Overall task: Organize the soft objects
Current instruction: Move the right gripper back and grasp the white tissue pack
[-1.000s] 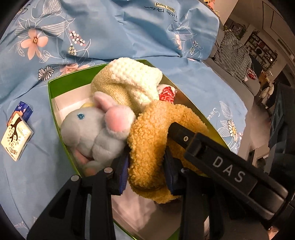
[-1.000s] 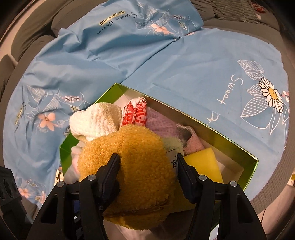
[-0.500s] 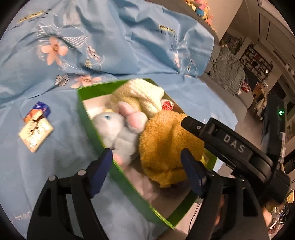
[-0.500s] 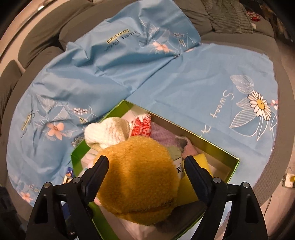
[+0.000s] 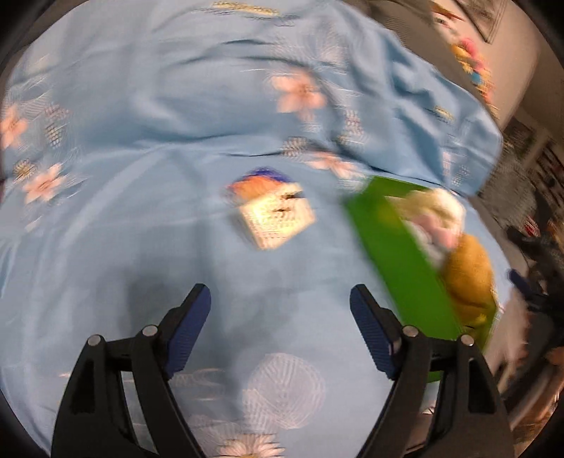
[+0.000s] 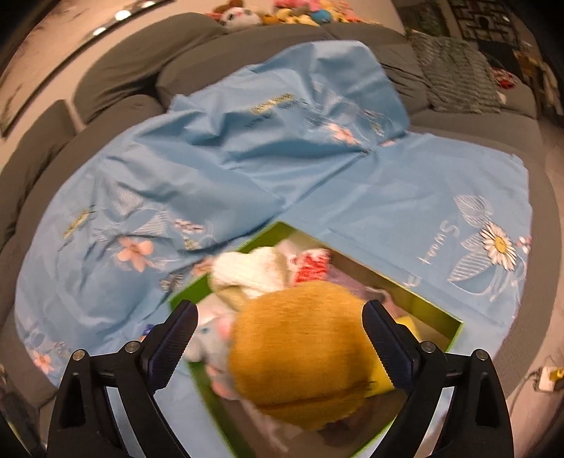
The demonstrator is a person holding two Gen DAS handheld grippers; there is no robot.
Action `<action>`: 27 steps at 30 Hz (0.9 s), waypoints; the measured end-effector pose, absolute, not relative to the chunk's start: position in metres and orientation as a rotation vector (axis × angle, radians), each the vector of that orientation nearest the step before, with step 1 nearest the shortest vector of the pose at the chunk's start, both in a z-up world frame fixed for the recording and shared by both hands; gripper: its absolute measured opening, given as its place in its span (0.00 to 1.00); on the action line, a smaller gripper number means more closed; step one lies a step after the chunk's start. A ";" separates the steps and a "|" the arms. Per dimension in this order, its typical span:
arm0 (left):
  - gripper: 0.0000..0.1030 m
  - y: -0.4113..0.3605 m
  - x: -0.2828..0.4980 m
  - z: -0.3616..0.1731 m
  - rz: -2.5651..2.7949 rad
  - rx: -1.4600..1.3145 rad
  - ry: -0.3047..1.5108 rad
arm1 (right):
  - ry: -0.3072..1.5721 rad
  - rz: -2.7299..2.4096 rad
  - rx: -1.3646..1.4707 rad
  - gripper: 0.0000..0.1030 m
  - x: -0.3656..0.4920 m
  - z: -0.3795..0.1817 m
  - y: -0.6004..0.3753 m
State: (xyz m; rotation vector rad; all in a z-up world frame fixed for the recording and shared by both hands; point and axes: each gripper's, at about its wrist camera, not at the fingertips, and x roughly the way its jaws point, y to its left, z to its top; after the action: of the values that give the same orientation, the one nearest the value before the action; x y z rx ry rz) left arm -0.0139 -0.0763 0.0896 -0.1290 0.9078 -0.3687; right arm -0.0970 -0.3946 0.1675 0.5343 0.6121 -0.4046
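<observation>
A green box (image 6: 454,326) lies on the blue flowered sheet (image 6: 218,176) and holds soft toys. A fuzzy orange plush (image 6: 303,348) lies on top, with a grey and pink bunny (image 6: 211,338), a cream knitted toy (image 6: 253,271) and a red and white item (image 6: 310,267) around it. My right gripper (image 6: 278,338) is open and empty above the orange plush. My left gripper (image 5: 280,317) is open and empty over bare sheet, left of the box (image 5: 398,253); the view is blurred.
A small cream packet (image 5: 275,215) with a blue and orange item (image 5: 261,179) behind it lies on the sheet left of the box. A grey sofa (image 6: 141,63) curves around the sheet, with plush toys (image 6: 282,14) along its top.
Both grippers have let go of the orange plush and opened. The right one has risen away from the box. The left one has swung left, off the box, over the sheet.
</observation>
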 end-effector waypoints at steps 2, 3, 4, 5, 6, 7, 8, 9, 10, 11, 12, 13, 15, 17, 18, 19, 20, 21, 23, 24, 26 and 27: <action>0.78 -0.053 -0.009 0.084 -0.316 -0.148 0.903 | 0.596 -0.351 0.508 0.93 -0.093 0.173 -0.380; 0.78 -0.041 -0.007 0.078 -0.296 -0.156 0.893 | 0.593 -0.338 0.495 0.93 -0.093 0.175 -0.372; 0.78 -0.033 -0.006 0.074 -0.285 -0.160 0.884 | 0.595 -0.328 0.468 0.95 -0.089 0.176 -0.361; 0.78 -0.026 -0.004 0.066 -0.268 -0.158 0.880 | 0.603 -0.325 0.437 0.97 -0.084 0.176 -0.350; 0.78 -0.019 -0.001 0.057 -0.235 -0.149 0.894 | 0.616 -0.317 0.405 0.98 -0.080 0.175 -0.338; 0.78 -0.013 0.001 0.048 -0.210 -0.143 0.910 | 0.638 -0.298 0.370 0.98 -0.073 0.173 -0.326; 0.78 -0.008 0.002 0.041 -0.203 -0.145 0.919 | 0.668 -0.267 0.332 0.98 -0.064 0.170 -0.309; 0.78 -0.002 0.001 0.034 -0.205 -0.163 0.920 | 0.684 -0.244 0.314 0.98 -0.060 0.167 -0.297; 0.78 0.002 0.001 0.032 -0.200 -0.181 0.922 | 0.699 -0.211 0.299 0.98 -0.054 0.164 -0.284; 0.78 0.004 0.001 0.032 -0.188 -0.199 0.930 | 0.713 -0.168 0.283 0.98 -0.048 0.160 -0.270; 0.78 0.005 0.001 0.035 -0.190 -0.218 0.937 | 0.730 -0.118 0.266 0.98 -0.040 0.156 -0.255; 0.78 0.005 0.001 0.040 -0.216 -0.235 0.926 | 0.755 -0.067 0.247 0.98 -0.031 0.150 -0.241; 0.78 0.007 -0.003 0.049 -0.251 -0.254 0.886 | 0.806 -0.016 0.240 0.98 -0.011 0.136 -0.221; 0.78 0.010 -0.004 0.050 -0.227 -0.253 0.878 | 0.865 0.023 0.264 0.98 0.012 0.120 -0.207; 0.78 0.011 -0.003 0.048 -0.218 -0.257 0.882 | 0.899 0.049 0.285 0.98 0.024 0.111 -0.201; 0.78 0.014 -0.002 0.046 -0.207 -0.270 0.895 | 0.940 0.058 0.311 0.98 0.038 0.099 -0.197; 0.78 0.017 -0.001 0.042 -0.195 -0.287 0.919 | 0.971 0.034 0.327 0.98 0.046 0.090 -0.195; 0.78 0.018 0.000 0.040 -0.189 -0.292 0.936 | 0.994 0.011 0.356 0.98 0.055 0.081 -0.194; 0.78 0.022 0.001 0.037 -0.179 -0.300 0.956 | 1.031 -0.006 0.427 0.98 0.073 0.062 -0.194; 0.78 0.023 0.001 0.037 -0.172 -0.303 0.956 | 1.045 -0.015 0.438 0.98 0.078 0.056 -0.194; 0.78 0.026 0.000 0.039 -0.158 -0.309 0.947 | 1.064 -0.027 0.458 0.98 0.088 0.040 -0.195; 0.78 0.026 -0.001 0.039 -0.155 -0.311 0.943 | 1.066 -0.032 0.465 0.98 0.088 0.036 -0.197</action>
State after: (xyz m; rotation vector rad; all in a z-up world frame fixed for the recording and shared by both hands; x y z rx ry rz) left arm -0.0010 0.0260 0.0392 -0.3107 0.9433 -0.1546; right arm 0.0884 -0.1972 0.0357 0.4654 1.0660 -0.0325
